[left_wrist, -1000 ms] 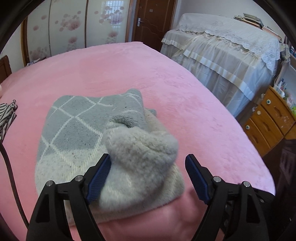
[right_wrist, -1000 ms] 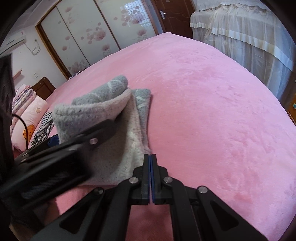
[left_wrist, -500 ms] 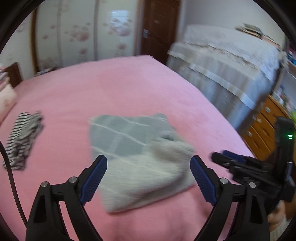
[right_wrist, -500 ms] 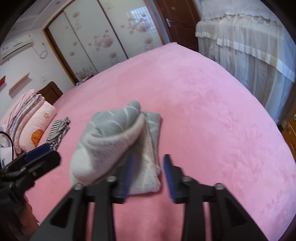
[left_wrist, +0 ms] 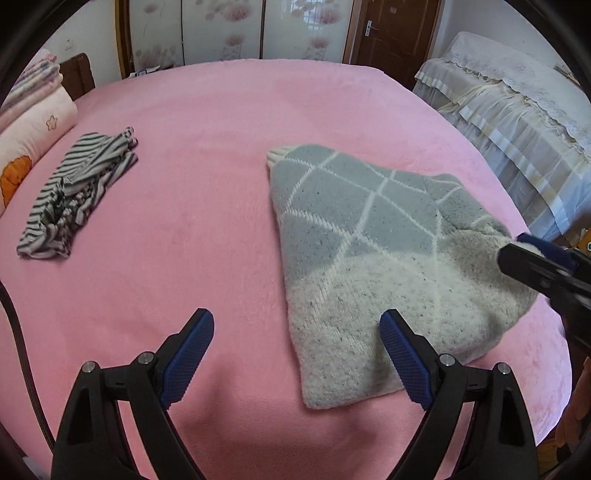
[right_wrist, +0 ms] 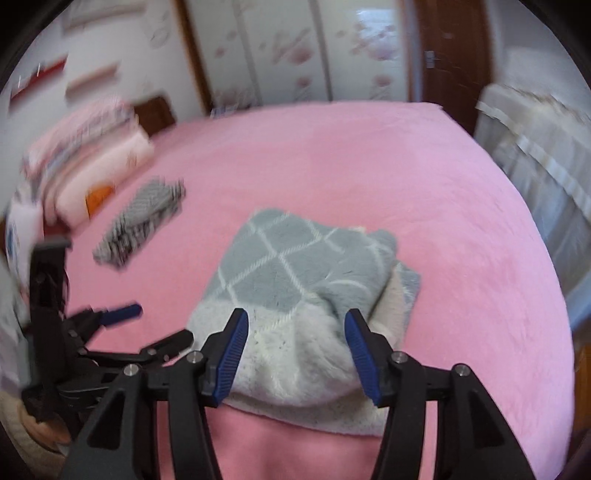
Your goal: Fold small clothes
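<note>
A folded grey and cream knit garment point(left_wrist: 373, 254) with a white diamond pattern lies on the pink bed; it also shows in the right wrist view point(right_wrist: 306, 295). My left gripper point(left_wrist: 295, 358) is open and empty, hovering over the bed at the garment's near left corner. My right gripper point(right_wrist: 295, 354) is open and empty, its blue pads just above the garment's cream near end. In the left wrist view the right gripper point(left_wrist: 543, 266) shows at the garment's right edge. A crumpled black and white striped garment point(left_wrist: 79, 192) lies at the left.
The pink bed point(left_wrist: 207, 122) fills the scene. Pillows and folded bedding point(left_wrist: 29, 122) sit at the far left. A second bed with a white lace cover point(left_wrist: 517, 122) stands to the right. A wardrobe and brown door point(left_wrist: 391, 29) are behind.
Both grippers pulled back from the folded garment. My right gripper went from shut to open. My left gripper swung left, bringing the striped garment into view. The right wrist view is blurred by motion.
</note>
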